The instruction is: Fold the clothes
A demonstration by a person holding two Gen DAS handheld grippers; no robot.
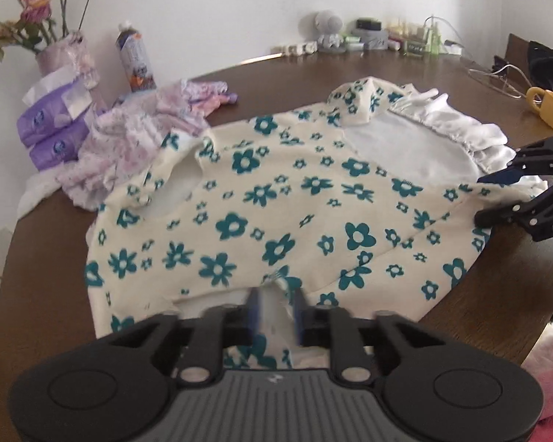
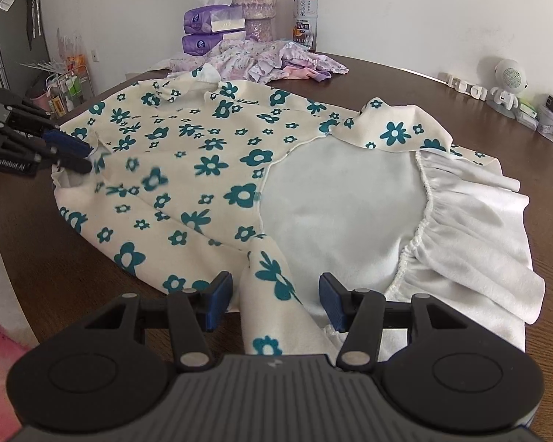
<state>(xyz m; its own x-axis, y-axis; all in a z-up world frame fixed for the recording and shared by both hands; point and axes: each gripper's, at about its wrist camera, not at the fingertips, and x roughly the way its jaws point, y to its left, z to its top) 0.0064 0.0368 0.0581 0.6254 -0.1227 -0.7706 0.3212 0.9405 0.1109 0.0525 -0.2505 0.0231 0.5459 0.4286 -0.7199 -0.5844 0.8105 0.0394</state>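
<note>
A cream garment with teal flowers (image 1: 295,199) lies spread on the round brown table (image 1: 497,313). Its white inner side and ruffled hem (image 2: 472,221) are turned up at one end. My left gripper (image 1: 276,305) is shut on the garment's near edge, with a bunch of cloth pinched between its blue pads. It shows again at the far left of the right wrist view (image 2: 78,155). My right gripper (image 2: 276,300) is open, and a flowered fold of the garment (image 2: 272,287) rises between its spread fingers. The left wrist view shows it at the right edge (image 1: 492,197), straddling the cloth's edge.
A pile of lilac and pink clothes (image 2: 261,59) lies beyond the garment. Behind it stand purple tissue packs (image 1: 51,125), a flower vase (image 1: 66,55) and a drink bottle (image 2: 306,11). A yellow padlock-shaped object (image 1: 549,110), cables and small items line the far wall side.
</note>
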